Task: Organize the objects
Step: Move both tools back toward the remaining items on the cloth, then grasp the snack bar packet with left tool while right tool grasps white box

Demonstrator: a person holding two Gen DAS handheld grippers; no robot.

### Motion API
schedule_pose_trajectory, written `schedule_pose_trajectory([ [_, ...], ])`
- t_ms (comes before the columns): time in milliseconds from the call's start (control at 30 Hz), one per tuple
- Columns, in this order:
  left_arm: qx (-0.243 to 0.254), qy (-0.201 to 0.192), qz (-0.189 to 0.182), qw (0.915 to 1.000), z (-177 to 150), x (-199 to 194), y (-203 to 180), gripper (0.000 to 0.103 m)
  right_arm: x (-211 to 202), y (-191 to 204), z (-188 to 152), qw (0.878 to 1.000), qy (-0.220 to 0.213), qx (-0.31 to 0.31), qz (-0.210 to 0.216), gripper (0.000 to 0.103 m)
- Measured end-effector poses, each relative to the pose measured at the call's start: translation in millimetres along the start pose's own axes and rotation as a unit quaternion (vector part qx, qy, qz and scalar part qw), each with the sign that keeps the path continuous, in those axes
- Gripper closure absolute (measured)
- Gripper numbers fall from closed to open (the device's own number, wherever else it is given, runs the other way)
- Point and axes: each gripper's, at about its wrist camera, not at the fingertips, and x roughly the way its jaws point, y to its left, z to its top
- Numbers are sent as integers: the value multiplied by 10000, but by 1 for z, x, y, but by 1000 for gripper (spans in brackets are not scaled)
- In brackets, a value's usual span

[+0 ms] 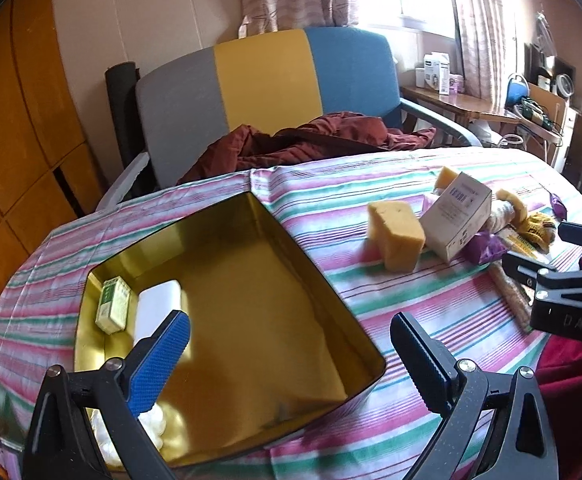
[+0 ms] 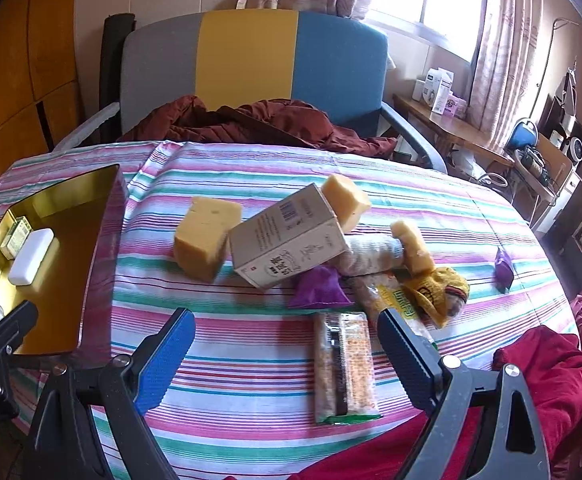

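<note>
Both tongs gape wide and hold nothing: the left tongs (image 1: pixel 289 340) hang over the gold tin (image 1: pixel 331 300), the right tongs (image 2: pixel 285 338) over the snack packet (image 2: pixel 345 368) near the surface's front edge. Best to straddle the packet's narrow width, close squarely, then lift it across to the tin at the left edge.

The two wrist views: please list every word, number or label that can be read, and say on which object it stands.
"DA8", or close to it: on the right gripper's black body.
Cardboard box: barcode and Chinese characters, too blurred to read.
Small green box in the gold tin: print too small.
Yellow snack packet: print unreadable.
</note>
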Motion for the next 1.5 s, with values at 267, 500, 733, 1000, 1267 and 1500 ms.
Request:
schedule_pose_trajectory([
  [267, 136, 7, -156, 9998, 12, 11, -18, 2, 5, -12, -1, 9998, 142, -48, -135, 9],
  [500, 200, 125, -354, 9991, 18, 27, -36, 2, 9, -34, -3, 9985, 236, -85, -490, 9],
  [733, 260, 206, -618, 9975, 25, 37, -54, 2, 10, -44, -3, 9988, 326, 65, -361, 9],
  [1000, 131, 448, -1197, 9917, 37, 59, -76, 3, 12, -95, 1, 9953, 574, 774, 9, 9],
  [1267, 261, 897, -1954, 9763, 42, 83, -127, 8, 26, -164, -19, 9665, 867, 2383, 390, 9],
  [1500, 554, 1159, -2314, 9643, 41, 95, -187, 7, 34, -169, -20, 9578, 948, 2621, 700, 9],
])
